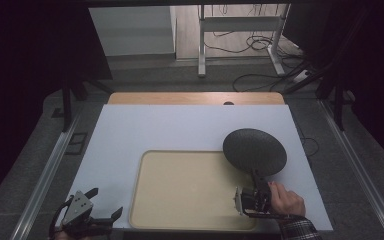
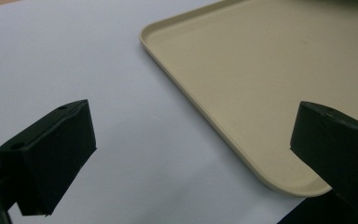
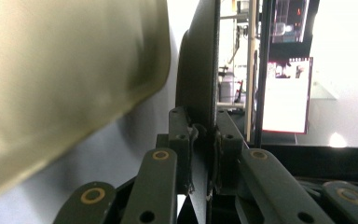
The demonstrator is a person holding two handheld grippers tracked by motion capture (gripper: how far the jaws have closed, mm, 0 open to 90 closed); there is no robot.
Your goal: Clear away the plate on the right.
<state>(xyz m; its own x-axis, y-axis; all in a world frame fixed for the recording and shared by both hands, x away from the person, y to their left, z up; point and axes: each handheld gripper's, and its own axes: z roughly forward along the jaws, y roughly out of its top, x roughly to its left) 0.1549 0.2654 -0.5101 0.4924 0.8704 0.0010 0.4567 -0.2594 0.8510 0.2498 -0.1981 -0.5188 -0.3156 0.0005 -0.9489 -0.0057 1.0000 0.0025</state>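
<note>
A dark round plate (image 1: 254, 151) overlaps the far right corner of a beige tray (image 1: 190, 190). My right gripper (image 1: 256, 175) is shut on the plate's near rim, with a hand behind it. In the right gripper view the plate (image 3: 200, 70) shows edge-on, pinched at its rim by the right gripper (image 3: 205, 130), and the tray (image 3: 65, 70) lies to the left. My left gripper (image 1: 107, 201) stands open at the near left, off the tray. In its own view the left gripper (image 2: 191, 154) has its jaws far apart, holding nothing, over the tray's (image 2: 261, 70) near corner.
The tray lies on a white sheet (image 1: 180, 130) that covers most of the table. A wooden strip (image 1: 195, 98) shows along the far edge. Beyond it are desk legs (image 1: 201, 50) and cables (image 1: 260, 75) on the floor.
</note>
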